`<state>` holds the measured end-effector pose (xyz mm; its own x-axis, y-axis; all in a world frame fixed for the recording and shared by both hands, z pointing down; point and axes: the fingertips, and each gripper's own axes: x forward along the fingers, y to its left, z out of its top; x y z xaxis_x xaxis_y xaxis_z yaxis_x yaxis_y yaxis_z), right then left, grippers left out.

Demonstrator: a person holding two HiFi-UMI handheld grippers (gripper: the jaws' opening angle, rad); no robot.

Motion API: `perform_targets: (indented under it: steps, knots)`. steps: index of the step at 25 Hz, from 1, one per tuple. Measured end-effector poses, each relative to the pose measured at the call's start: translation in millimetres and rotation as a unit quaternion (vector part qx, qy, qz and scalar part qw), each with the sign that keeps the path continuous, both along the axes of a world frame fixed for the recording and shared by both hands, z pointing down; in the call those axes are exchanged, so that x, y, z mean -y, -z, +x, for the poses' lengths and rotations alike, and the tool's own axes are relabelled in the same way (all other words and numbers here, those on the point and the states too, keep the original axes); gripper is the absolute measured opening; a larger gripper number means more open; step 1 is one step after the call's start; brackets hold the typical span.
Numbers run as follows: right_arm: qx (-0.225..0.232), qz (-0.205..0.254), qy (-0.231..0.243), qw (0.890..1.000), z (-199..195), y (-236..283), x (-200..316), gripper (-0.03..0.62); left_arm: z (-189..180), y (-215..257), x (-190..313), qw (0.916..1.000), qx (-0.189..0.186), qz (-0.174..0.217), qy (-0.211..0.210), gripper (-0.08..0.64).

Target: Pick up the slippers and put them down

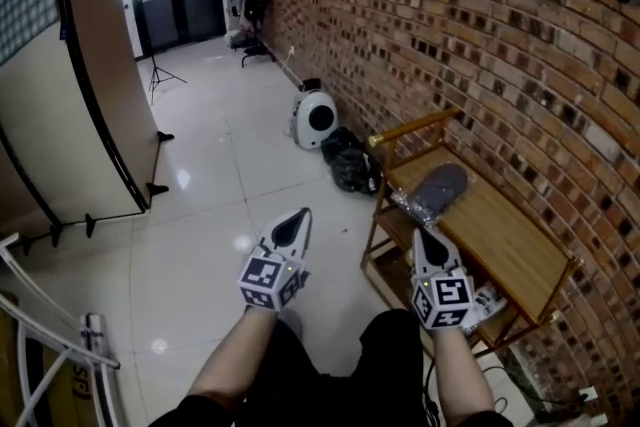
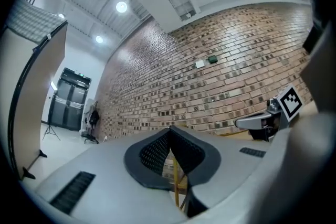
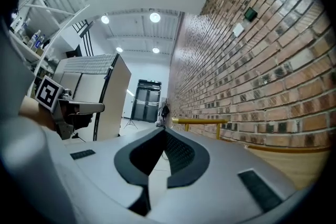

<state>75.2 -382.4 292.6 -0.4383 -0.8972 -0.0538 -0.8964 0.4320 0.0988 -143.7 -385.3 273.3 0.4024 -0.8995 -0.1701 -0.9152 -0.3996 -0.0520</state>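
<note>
A dark grey slipper (image 1: 440,190) lies on the top of a low wooden bench (image 1: 510,245) against the brick wall, at the right of the head view. My left gripper (image 1: 296,220) hangs over the tiled floor to the left of the bench, shut with nothing in it. My right gripper (image 1: 425,237) is at the bench's near edge, just short of the slipper, its jaws closed and nothing held. In the left gripper view the tips (image 2: 169,131) meet, and a bench leg (image 2: 176,181) shows behind them. In the right gripper view the tips (image 3: 163,131) also meet.
Black bags (image 1: 350,160) and a white round appliance (image 1: 318,118) sit on the floor beyond the bench. A large folded board on feet (image 1: 70,105) stands at the left. White things (image 1: 487,300) lie on the bench's lower shelf. A metal frame (image 1: 50,335) is at the near left.
</note>
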Motion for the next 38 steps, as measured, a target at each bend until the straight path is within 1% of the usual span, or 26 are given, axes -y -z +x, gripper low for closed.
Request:
perform_targets:
  steps: [3, 6, 8, 12, 15, 17, 19, 20, 21, 22, 23, 24, 25, 26, 27, 28, 29, 30, 31, 32, 35, 38]
  knots:
    - [0.004, 0.005, -0.030, 1.000, 23, 2, -1, 0.009, 28, 1, 17, 0.9994, -0.011, 0.000, -0.031, 0.003]
    - [0.006, 0.003, -0.068, 0.998, 54, 0, -10, 0.009, 66, -1, 22, 0.9969, -0.005, -0.002, -0.078, 0.003]
    - [0.012, 0.003, -0.090, 0.996, 76, 2, -16, 0.009, 91, -1, 26, 0.9948, 0.000, -0.006, -0.102, 0.003]
    - [0.017, 0.007, -0.119, 0.993, 108, 4, -25, 0.009, 136, -3, 35, 0.9911, 0.014, -0.022, -0.130, 0.003]
    - [0.014, 0.009, -0.130, 0.991, 125, 3, -31, 0.009, 161, -10, 38, 0.9877, 0.017, -0.036, -0.151, 0.003]
    - [0.013, 0.007, -0.138, 0.990, 137, 2, -34, 0.009, 174, -14, 41, 0.9859, 0.008, -0.045, -0.161, 0.003]
    - [0.016, 0.007, -0.144, 0.989, 148, 3, -35, 0.009, 184, -16, 45, 0.9840, -0.015, -0.058, -0.168, 0.003]
    - [0.021, 0.007, -0.145, 0.989, 152, 4, -35, 0.009, 189, -15, 49, 0.9817, -0.039, -0.070, -0.173, 0.003]
    - [0.029, 0.006, -0.146, 0.989, 154, 3, -34, 0.009, 192, -16, 53, 0.9764, -0.074, -0.090, -0.182, 0.003]
    - [0.038, 0.006, -0.145, 0.989, 155, 1, -34, 0.009, 196, -20, 57, 0.9664, -0.118, -0.119, -0.195, 0.003]
    - [0.043, 0.004, -0.142, 0.989, 155, -3, -34, 0.009, 199, -25, 62, 0.9505, -0.171, -0.153, -0.209, 0.003]
    - [0.045, 0.003, -0.138, 0.989, 154, -6, -33, 0.009, 201, -32, 66, 0.9283, -0.230, -0.191, -0.221, 0.003]
    - [0.044, 0.001, -0.134, 0.990, 154, -9, -33, 0.009, 202, -40, 72, 0.8994, -0.294, -0.227, -0.230, 0.003]
    - [0.044, 0.000, -0.132, 0.990, 154, -11, -32, 0.009, 202, -47, 78, 0.8646, -0.359, -0.261, -0.235, 0.003]
    - [0.044, -0.002, -0.131, 0.990, 154, -12, -32, 0.009, 203, -55, 84, 0.8278, -0.418, -0.289, -0.239, 0.019]
    - [0.045, -0.004, -0.130, 0.991, 155, -14, -31, 0.009, 204, -62, 89, 0.7961, -0.461, -0.308, -0.241, 0.081]
    - [0.046, -0.006, -0.128, 0.991, 157, -17, -30, 0.009, 206, -68, 94, 0.7748, -0.488, -0.321, -0.242, 0.093]
    - [0.047, -0.007, -0.127, 0.991, 159, -19, -29, 0.009, 210, -74, 98, 0.7642, -0.499, -0.330, -0.240, 0.114]
    - [0.047, -0.009, -0.127, 0.991, 161, -21, -28, 0.009, 213, -80, 101, 0.7608, -0.501, -0.337, -0.236, 0.141]
    - [0.048, -0.011, -0.128, 0.991, 162, -23, -27, 0.009, 217, -87, 104, 0.7601, -0.500, -0.344, -0.232, 0.185]
    - [0.048, -0.018, -0.128, 0.990, 163, -29, -25, 0.009, 225, -105, 115, 0.7569, -0.500, -0.360, -0.219, 0.249]
    - [0.047, -0.022, -0.123, 0.991, 160, -31, -20, 0.009, 228, -117, 127, 0.7535, -0.508, -0.365, -0.203, 0.253]
